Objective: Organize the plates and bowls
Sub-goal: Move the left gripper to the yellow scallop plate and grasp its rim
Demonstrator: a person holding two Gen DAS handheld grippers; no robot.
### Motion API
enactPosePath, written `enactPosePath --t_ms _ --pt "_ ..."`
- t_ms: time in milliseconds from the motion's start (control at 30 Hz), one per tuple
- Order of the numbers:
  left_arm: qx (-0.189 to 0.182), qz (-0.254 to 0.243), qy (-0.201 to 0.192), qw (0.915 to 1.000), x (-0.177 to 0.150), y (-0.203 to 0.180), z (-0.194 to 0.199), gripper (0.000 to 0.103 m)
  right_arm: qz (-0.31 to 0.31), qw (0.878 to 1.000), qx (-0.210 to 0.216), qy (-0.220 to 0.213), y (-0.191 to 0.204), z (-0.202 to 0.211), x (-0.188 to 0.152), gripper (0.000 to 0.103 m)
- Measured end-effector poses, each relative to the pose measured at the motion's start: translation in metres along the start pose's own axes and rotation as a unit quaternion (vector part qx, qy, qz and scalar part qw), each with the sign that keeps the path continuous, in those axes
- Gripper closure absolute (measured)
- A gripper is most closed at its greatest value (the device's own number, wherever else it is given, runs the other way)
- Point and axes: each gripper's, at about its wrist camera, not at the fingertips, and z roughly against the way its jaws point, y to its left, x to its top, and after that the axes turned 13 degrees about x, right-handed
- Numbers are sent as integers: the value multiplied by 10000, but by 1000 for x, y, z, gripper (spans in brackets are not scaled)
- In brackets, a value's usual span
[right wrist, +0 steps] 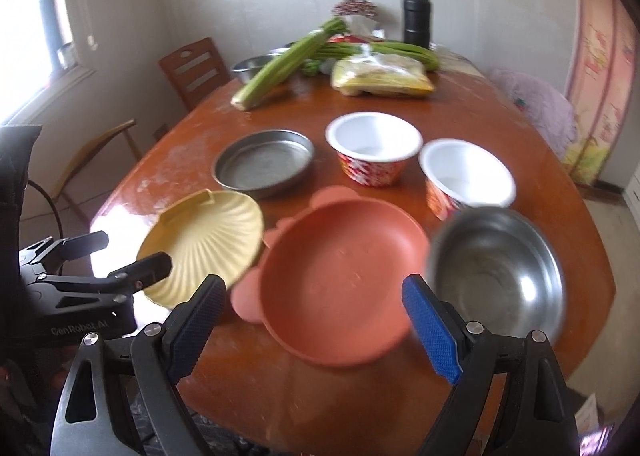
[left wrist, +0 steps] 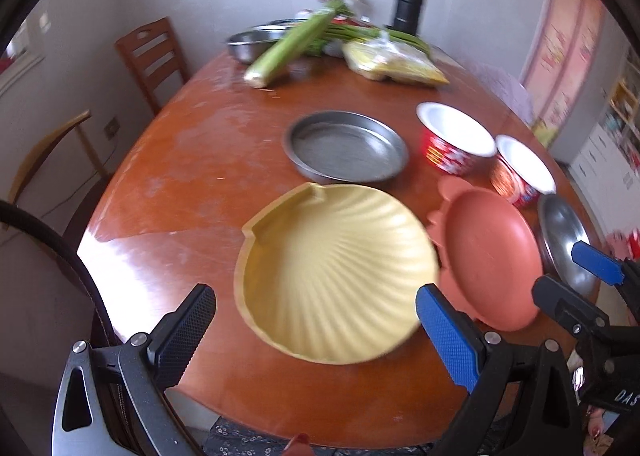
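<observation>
Your left gripper (left wrist: 316, 330) gapes over the yellow plate (left wrist: 336, 272); your right gripper (right wrist: 314, 324) gapes over the pink plate (right wrist: 340, 288); steel bowl (right wrist: 496, 272) beside it, all on the table (right wrist: 540, 160)

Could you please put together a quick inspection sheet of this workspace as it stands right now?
Surface: brown wooden table, glossy, pale scuffs.
Job's things: yellow shell plate, pink plate, flat steel pan, two red-and-white bowls, steel bowl; all separate, unstacked.
Clutter: celery, bagged food, black flask, far steel basin.
Grippers: left gripper open; right gripper open; both empty.
Cables: black cable at left.
Surroundings: wooden chairs, white walls.
</observation>
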Motion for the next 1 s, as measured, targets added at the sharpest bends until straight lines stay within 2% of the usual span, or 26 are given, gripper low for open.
enactPosePath --t_ms 167,267,567,633,1000 --pt "31 316 154 9994 0 32 -13 2 582 9982 34 156 23 -24 20 12" --pt "73 426 320 9986 -3 43 -23 2 647 9967 352 341 31 -42 31 12" --pt "-72 430 631 9971 -5 43 -47 2 840 9914 609 794 34 -94 58 14" --pt "-40 414 689 9968 -4 41 -52 2 936 9902 517 898 35 -105 62 15" --pt "-18 293 840 9960 0 30 -66 3 865 9832 744 1422 31 -151 61 38"
